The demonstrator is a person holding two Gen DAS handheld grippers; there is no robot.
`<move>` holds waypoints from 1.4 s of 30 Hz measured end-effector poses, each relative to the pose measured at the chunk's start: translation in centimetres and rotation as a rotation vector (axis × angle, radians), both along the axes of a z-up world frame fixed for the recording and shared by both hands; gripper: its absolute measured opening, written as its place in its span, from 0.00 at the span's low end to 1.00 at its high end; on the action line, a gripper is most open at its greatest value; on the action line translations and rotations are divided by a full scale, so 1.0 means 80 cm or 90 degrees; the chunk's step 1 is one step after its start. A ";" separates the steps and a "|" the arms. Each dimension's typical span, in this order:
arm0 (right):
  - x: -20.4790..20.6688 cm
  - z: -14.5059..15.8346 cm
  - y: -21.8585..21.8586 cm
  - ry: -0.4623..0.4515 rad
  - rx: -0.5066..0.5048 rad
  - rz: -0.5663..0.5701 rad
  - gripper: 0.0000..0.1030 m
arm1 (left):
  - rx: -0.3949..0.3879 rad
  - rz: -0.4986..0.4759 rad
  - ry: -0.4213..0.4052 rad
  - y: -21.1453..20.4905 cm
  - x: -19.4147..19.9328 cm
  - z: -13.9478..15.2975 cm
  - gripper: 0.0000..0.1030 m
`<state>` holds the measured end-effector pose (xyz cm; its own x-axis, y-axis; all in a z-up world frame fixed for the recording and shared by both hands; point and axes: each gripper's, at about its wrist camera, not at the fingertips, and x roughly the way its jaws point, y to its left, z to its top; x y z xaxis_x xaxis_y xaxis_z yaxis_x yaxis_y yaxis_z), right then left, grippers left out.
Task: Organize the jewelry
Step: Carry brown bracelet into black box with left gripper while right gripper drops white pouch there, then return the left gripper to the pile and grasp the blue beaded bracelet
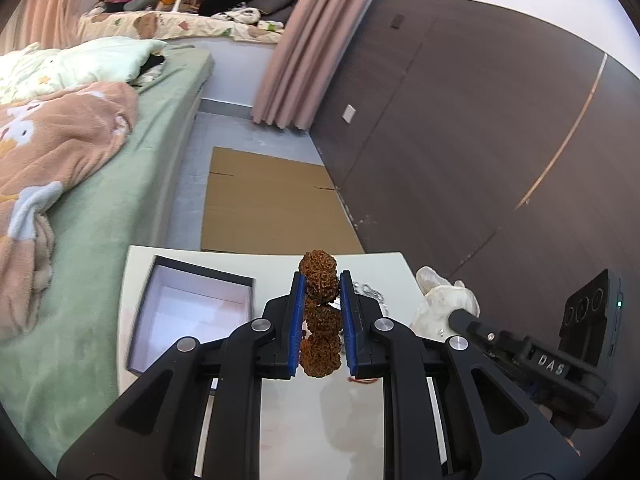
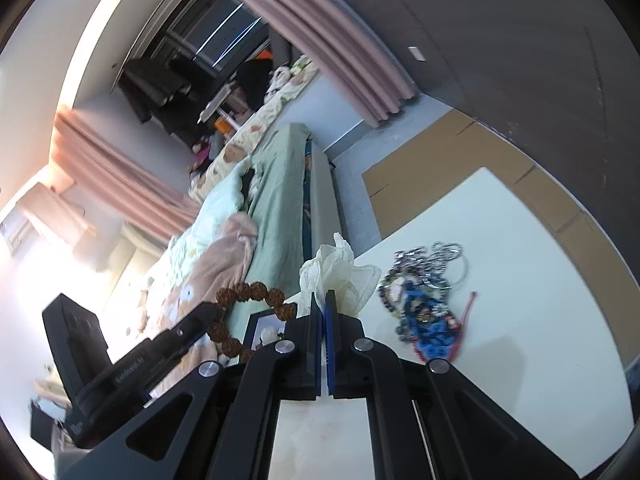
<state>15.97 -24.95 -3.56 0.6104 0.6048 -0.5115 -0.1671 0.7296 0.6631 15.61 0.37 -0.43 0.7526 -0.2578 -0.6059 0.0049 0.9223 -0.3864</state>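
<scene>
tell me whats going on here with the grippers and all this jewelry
A person is sorting jewelry with two handheld grippers. The left gripper is shut on a brown beaded bracelet, held in the air near an open box on the white table. The right gripper is shut on a bunched piece of white cloth or tissue. A tangled pile of jewelry lies on the table, not yet sorted.

Bracelet of knobbly brown beads (image 1: 320,312) held up above the white table, pinched between blue pads, open dark box (image 1: 192,312) with pale lining set on the table's left, tangled jewelry pile (image 2: 424,300) of blue beads, silver chains and red cord spread on the tabletop
</scene>
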 end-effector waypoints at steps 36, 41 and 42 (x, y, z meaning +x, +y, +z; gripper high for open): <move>0.049 -0.022 0.085 0.043 -0.011 0.089 0.74 | -0.005 0.063 0.050 0.096 0.015 -0.027 0.18; 0.044 -0.021 0.043 0.061 -0.015 0.036 0.74 | 0.041 0.115 0.072 0.094 0.013 -0.033 0.51; 0.041 -0.020 0.035 0.063 -0.017 0.028 0.75 | 0.038 0.116 0.070 0.094 0.012 -0.032 0.53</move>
